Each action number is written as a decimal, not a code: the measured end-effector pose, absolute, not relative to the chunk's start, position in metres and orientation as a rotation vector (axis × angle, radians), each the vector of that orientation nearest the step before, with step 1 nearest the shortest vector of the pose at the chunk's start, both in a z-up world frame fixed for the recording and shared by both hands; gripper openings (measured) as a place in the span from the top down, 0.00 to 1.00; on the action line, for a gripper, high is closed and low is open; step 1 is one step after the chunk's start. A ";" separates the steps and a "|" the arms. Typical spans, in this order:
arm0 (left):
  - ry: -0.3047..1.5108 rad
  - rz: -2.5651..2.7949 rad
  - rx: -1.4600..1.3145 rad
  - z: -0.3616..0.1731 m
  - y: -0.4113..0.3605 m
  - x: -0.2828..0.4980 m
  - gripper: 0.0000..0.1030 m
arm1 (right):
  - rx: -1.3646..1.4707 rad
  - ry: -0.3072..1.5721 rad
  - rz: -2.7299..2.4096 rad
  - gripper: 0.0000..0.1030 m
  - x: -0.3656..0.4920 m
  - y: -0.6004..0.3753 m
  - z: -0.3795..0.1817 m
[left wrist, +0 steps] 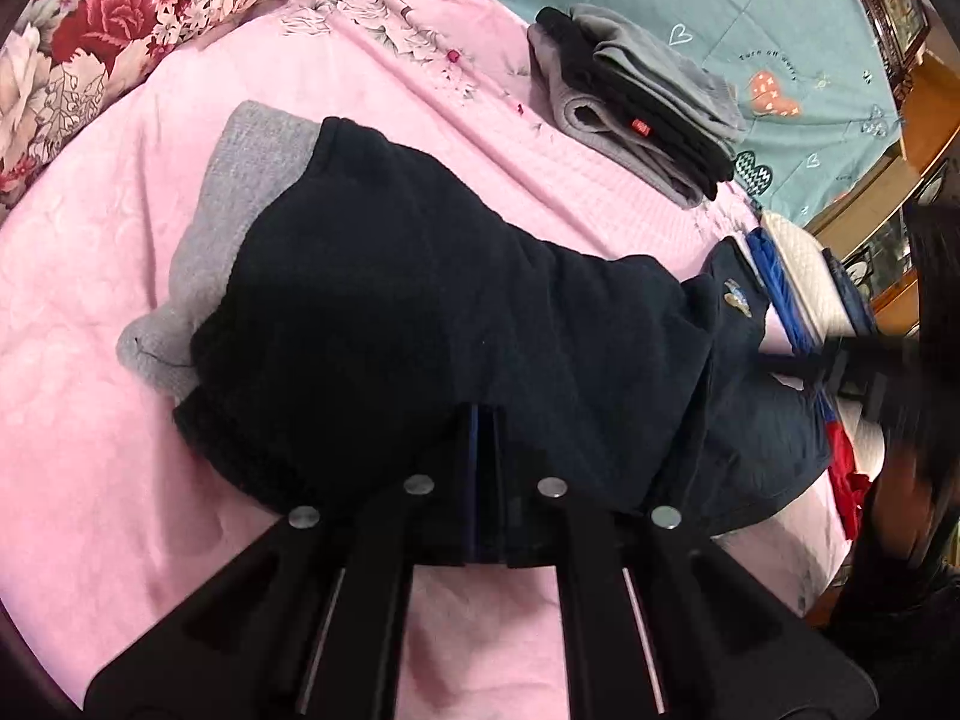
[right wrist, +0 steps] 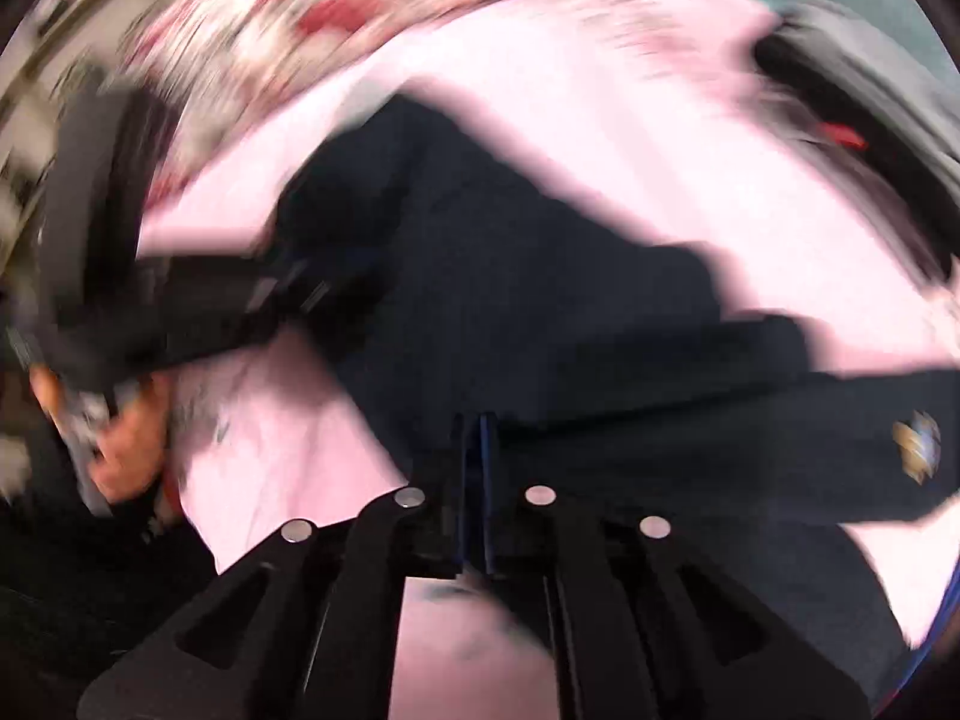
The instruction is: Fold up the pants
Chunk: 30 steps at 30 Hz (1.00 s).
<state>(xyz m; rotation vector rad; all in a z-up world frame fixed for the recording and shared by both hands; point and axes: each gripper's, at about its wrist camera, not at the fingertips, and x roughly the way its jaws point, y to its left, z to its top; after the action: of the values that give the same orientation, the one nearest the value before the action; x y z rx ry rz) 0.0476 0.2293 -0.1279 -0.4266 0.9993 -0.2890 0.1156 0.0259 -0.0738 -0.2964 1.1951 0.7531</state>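
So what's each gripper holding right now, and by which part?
The left gripper is shut on the near edge of the dark pants. The right gripper looks closed on the pants' edge too, but blur leaves that unsure.

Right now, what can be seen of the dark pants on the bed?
The dark navy pants look like thick, soft fleece, with a small embroidered badge near one end. They lie bunched and partly folded on the pink bedsheet, overlapping a grey garment. The left gripper is shut on their near edge; the right gripper also looks shut on the fabric, though that view is blurred.
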 end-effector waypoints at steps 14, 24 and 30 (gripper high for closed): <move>0.986 -0.316 -0.475 -0.131 0.235 0.048 0.95 | 0.166 1.443 -0.196 0.49 0.369 -0.228 -0.109; 0.995 -0.330 -0.487 -0.132 0.236 0.051 0.95 | 0.211 1.482 -0.241 0.74 0.391 -0.237 -0.141; 0.988 -0.315 -0.473 -0.131 0.233 0.050 0.95 | 0.252 1.431 -0.211 0.95 0.366 -0.267 -0.119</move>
<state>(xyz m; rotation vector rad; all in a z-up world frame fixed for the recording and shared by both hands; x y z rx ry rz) 0.0496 0.2333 -0.1312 -0.4732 0.9878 -0.3149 0.3657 -0.2667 -0.1189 0.2517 1.4306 -0.2107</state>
